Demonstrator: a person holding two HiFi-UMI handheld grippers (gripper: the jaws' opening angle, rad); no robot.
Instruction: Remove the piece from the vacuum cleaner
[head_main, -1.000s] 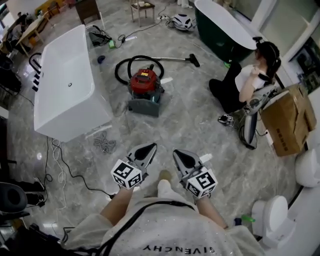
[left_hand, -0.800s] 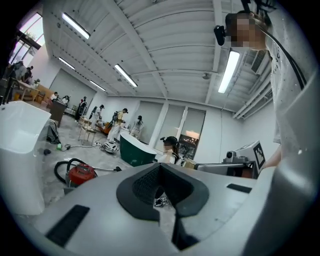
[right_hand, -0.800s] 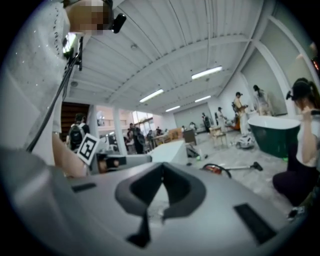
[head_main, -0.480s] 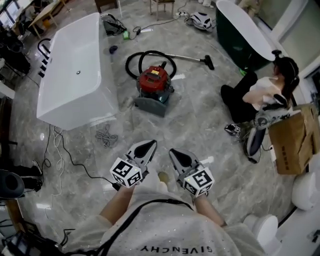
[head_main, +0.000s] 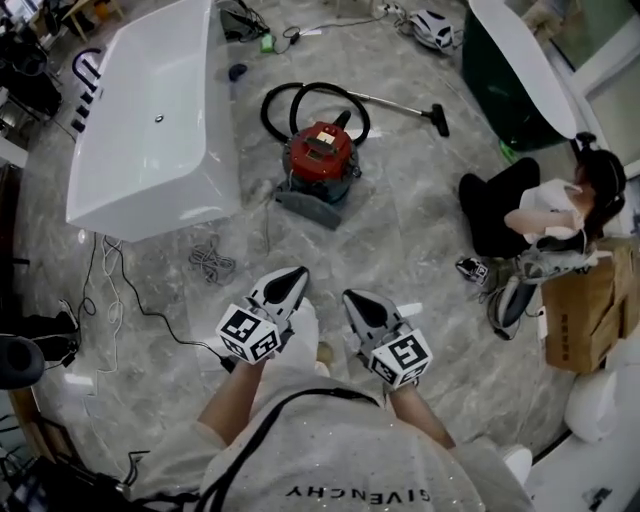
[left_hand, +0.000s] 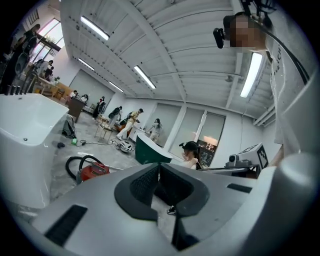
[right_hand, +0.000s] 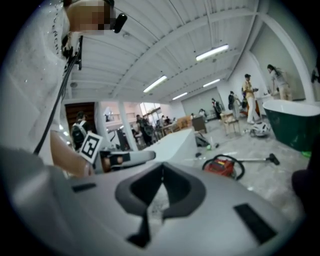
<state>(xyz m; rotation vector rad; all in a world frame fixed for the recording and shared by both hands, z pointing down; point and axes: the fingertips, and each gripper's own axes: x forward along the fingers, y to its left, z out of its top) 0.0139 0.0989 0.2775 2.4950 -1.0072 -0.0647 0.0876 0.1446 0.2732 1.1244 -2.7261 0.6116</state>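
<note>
A red canister vacuum cleaner (head_main: 320, 158) stands on the grey marble floor, on a grey base, with its black hose (head_main: 310, 100) looped behind it and a metal wand ending in a floor nozzle (head_main: 438, 121). It also shows small in the left gripper view as the red vacuum (left_hand: 92, 171) and in the right gripper view as the red vacuum (right_hand: 220, 165). My left gripper (head_main: 292, 276) and right gripper (head_main: 354, 300) are held side by side near my body, well short of the vacuum. Both are shut with nothing between their tips.
A long white bathtub (head_main: 150, 120) stands left of the vacuum, a dark green bathtub (head_main: 515, 75) at the back right. A person (head_main: 545, 215) sits on the floor at the right beside a cardboard box (head_main: 590, 305). Cables (head_main: 210, 262) lie on the floor near the white tub.
The view has moved forward: the vacuum and bathtubs have slid down and closer in the head view. Both grippers keep their place and stay shut.
</note>
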